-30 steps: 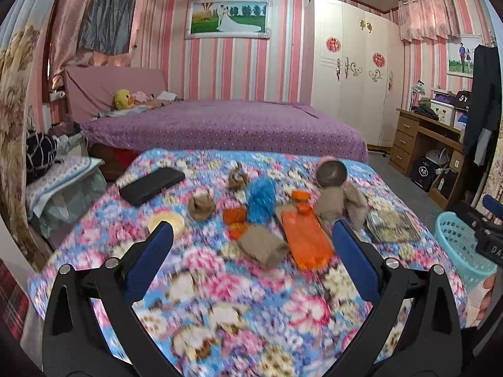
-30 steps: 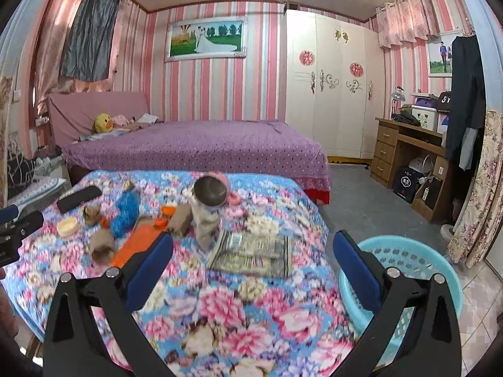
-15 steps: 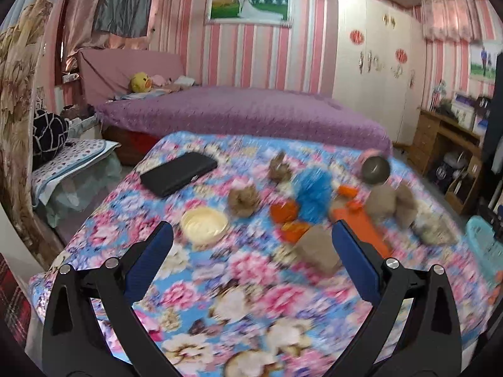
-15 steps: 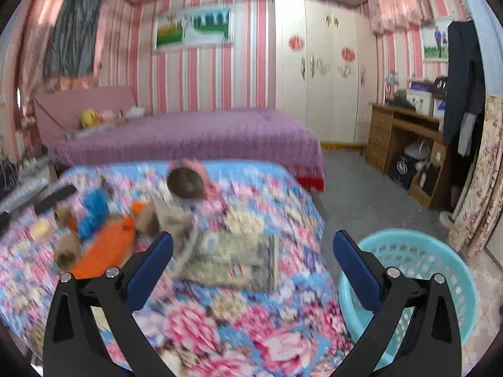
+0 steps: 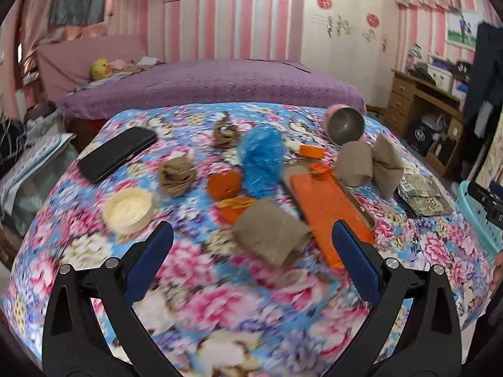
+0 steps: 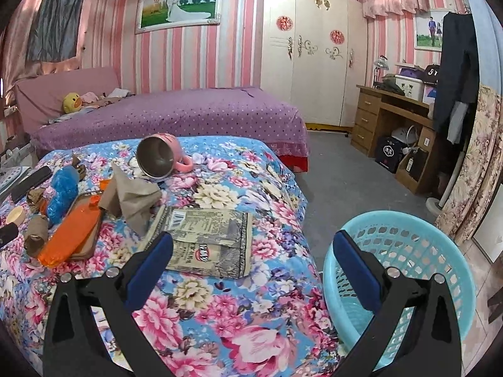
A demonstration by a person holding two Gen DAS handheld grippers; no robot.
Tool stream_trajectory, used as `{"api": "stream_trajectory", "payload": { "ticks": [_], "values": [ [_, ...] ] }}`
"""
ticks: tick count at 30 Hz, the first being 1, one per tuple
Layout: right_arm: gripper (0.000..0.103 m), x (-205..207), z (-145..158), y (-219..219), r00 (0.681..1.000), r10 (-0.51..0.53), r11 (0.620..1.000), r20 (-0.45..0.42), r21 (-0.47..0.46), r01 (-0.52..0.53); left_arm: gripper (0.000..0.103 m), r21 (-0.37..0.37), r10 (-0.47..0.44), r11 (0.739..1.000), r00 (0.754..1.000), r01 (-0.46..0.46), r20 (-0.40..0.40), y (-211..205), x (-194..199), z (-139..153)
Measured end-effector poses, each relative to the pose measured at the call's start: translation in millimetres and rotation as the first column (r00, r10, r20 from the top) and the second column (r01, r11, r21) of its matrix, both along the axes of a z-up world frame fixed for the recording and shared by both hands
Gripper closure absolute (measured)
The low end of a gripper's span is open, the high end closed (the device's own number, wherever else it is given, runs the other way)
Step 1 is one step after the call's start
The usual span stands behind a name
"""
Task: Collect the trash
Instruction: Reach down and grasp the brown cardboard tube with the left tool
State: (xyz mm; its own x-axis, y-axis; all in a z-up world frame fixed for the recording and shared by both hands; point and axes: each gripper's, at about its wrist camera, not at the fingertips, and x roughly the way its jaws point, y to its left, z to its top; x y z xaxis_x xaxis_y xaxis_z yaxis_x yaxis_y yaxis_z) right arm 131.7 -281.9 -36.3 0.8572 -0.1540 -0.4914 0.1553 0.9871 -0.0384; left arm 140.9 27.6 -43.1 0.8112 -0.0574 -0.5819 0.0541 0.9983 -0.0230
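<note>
The left gripper (image 5: pixel 251 245) was wide open, holding nothing. The brown paper wad (image 5: pixel 270 235) lay just ahead at twelve o'clock. The right gripper (image 6: pixel 251 248) was open too, nearer the snack wrapper (image 6: pixel 207 242) and blue basket (image 6: pixel 405 238).

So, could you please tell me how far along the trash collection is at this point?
Nothing looks collected yet: what shows of the blue basket inside holds no trash. Both the left gripper and the right gripper are open and hold nothing. Still lying on the floral bedspread are the brown paper scraps, the blue plastic bag, the orange wrapper and the flat printed packet.
</note>
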Motion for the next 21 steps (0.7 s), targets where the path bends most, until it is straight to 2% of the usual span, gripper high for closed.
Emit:
{"api": "stream_trajectory", "payload": {
  "ticks": [5, 7, 9, 11, 15, 16, 17, 18, 21],
  "values": [
    [0.004, 5.1, -5.6, -8.7, 1.000, -0.010, 1.000, -0.026, 0.016, 0.011, 0.006, -0.024, -0.022, 0.999, 0.999, 0.021, -0.050, -10.0, 19.7, -12.1],
    [0.004, 6.1, -6.4, -12.0, 0.999, -0.017, 1.000, -0.034, 0.021, 0.018, 0.009, -0.028, -0.028, 0.999, 0.998, 0.026, -0.064, -12.0, 25.2, -15.1],
    [0.004, 6.8, -6.4, -15.4, 0.999, -0.022, 0.999, -0.035, 0.034, 0.023, 0.018, -0.031, -0.041, 0.999, 0.996, 0.038, -0.078, -14.9, 30.6, -18.2],
    [0.004, 6.3, -6.1, -17.6, 0.999, -0.022, 0.999, -0.034, 0.043, 0.024, 0.040, -0.047, -0.055, 0.998, 0.994, 0.051, -0.095, -15.2, 33.9, -19.9],
    [0.004, 6.0, -5.1, -17.4, 0.999, -0.016, 0.999, -0.032, 0.045, 0.018, 0.062, -0.050, -0.078, 0.996, 0.992, 0.073, -0.100, -16.9, 32.4, -20.5],
    [0.004, 5.8, -4.6, -17.1, 0.999, -0.014, 0.999, -0.032, 0.044, 0.016, 0.070, -0.043, -0.084, 0.996, 0.992, 0.080, -0.090, -18.0, 29.8, -18.6],
    [0.004, 5.6, -4.3, -16.7, 0.999, -0.013, 0.999, -0.031, 0.044, 0.014, 0.088, -0.042, -0.089, 0.995, 0.992, 0.086, -0.084, -18.1, 27.4, -17.2],
    [0.004, 5.5, -3.9, -15.7, 0.999, -0.010, 0.999, -0.030, 0.044, 0.011, 0.092, -0.050, -0.095, 0.995, 0.992, 0.091, -0.085, -16.8, 25.5, -16.1],
    [0.004, 5.3, -3.9, -8.0, 1.000, 0.011, 0.999, -0.028, 0.033, -0.010, 0.095, -0.058, -0.084, 0.995, 0.993, 0.079, -0.086, -9.3, 19.3, -12.9]
  ]
}}
